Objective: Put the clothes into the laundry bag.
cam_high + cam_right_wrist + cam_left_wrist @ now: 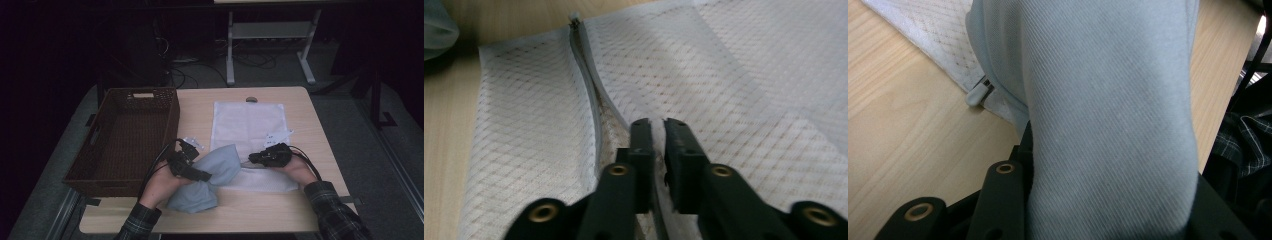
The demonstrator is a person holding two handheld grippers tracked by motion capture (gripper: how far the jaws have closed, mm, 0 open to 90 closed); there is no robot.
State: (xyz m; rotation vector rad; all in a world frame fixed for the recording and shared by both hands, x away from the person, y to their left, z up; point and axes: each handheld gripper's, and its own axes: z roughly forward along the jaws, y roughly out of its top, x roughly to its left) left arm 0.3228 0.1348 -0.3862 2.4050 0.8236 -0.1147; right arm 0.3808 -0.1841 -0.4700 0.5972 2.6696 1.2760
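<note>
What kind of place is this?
Probably a lab or workshop, not a home: a plain wooden table on grey carpet, loose cables on the floor, and a metal desk frame behind.

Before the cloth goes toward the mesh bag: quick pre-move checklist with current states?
1. Left gripper has the light blue cloth: ok. In the left gripper view the cloth fills the space between the jaws.
2. Right gripper pinches the white mesh bag at its zip edge: ok, jaws nearly shut on the mesh.
3. Bag mouth open wide enough: not ok. The zip shows a narrow slit.
4. Cloth bunched compactly: not ok, part of it trails on the table toward the person.
5. Wicker basket out of the path: ok, it stands at the table's left.
6. Zip slider position: cannot tell.
</note>
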